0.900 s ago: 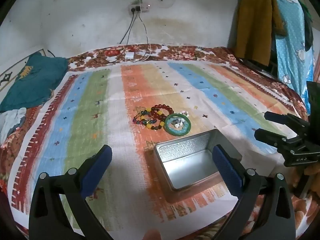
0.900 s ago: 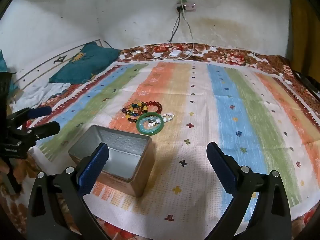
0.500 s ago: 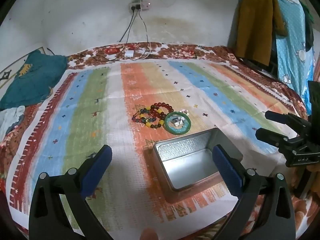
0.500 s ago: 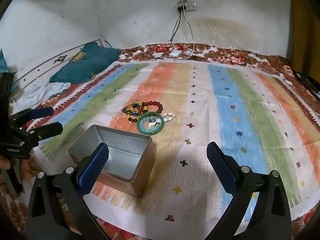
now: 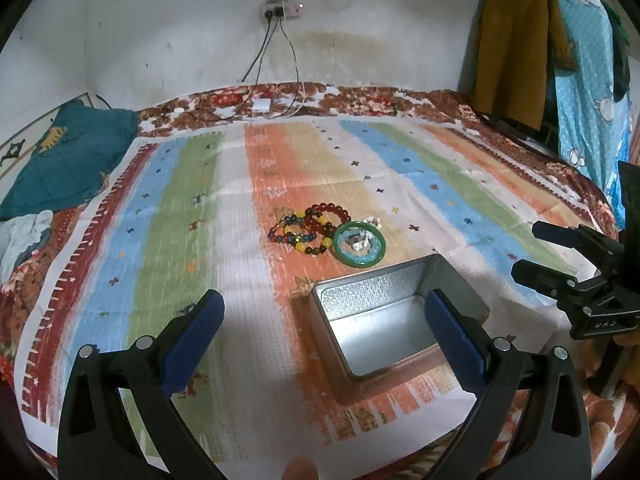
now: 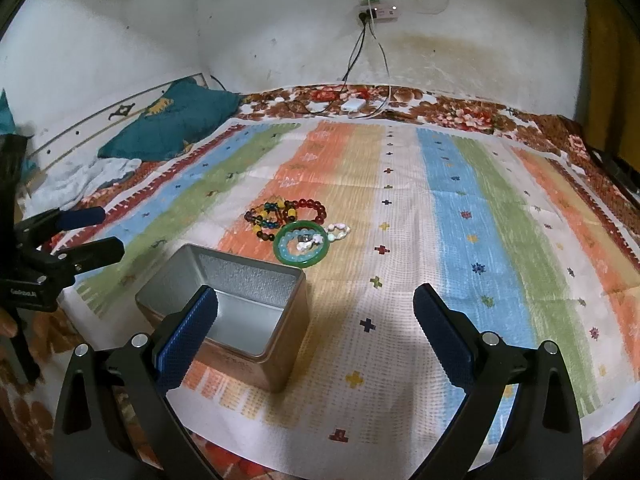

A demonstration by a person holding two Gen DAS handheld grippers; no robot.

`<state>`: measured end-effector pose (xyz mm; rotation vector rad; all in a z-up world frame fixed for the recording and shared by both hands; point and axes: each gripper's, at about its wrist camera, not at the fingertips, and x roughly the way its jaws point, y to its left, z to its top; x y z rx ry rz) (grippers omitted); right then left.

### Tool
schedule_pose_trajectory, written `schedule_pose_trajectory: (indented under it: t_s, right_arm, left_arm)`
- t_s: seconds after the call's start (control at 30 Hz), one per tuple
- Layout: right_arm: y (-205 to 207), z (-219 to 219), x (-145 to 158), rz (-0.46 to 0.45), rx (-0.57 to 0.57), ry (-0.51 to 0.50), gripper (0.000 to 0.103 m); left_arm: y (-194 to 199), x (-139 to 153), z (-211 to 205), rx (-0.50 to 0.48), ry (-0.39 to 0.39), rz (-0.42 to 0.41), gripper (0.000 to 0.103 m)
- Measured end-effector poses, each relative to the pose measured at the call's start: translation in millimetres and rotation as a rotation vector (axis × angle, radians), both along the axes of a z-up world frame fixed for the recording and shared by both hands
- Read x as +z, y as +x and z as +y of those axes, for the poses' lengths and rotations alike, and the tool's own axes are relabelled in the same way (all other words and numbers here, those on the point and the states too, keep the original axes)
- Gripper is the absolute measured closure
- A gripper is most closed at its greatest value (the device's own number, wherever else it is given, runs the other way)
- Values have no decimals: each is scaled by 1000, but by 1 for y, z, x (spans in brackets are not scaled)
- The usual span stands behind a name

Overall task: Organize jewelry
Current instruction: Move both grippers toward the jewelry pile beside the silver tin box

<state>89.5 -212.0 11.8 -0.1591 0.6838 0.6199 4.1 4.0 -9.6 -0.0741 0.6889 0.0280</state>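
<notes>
A pile of jewelry lies on the striped cloth: beaded bracelets (image 5: 308, 229) (image 6: 280, 214), a green bangle (image 5: 359, 244) (image 6: 302, 243) with small pale pieces inside it, and a small white bead bracelet (image 6: 338, 231). An open, empty metal tin (image 5: 384, 316) (image 6: 228, 304) stands just in front of the pile. My left gripper (image 5: 320, 336) is open and empty, hovering above the near side of the tin. My right gripper (image 6: 316, 332) is open and empty, to the right of the tin. Each gripper shows at the edge of the other's view.
The striped cloth (image 5: 180, 220) covers a floral bedspread (image 6: 460, 112). A teal pillow (image 5: 68, 160) and white cloth lie at the far left. Cables and a white charger (image 5: 262, 105) lie by the back wall. Clothes (image 5: 516, 40) hang at the right.
Both grippers have stayed open and almost still; the views have shifted only slightly. The jewelry and tin have not moved.
</notes>
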Motion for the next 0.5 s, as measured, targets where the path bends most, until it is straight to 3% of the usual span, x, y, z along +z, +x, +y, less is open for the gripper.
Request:
schedule_pose_trajectory:
  t_s: [0.5]
  right_arm:
    - [1, 1, -3, 8, 4, -3, 4]
  left_arm:
    - [-1, 1, 1, 18, -15, 24, 5]
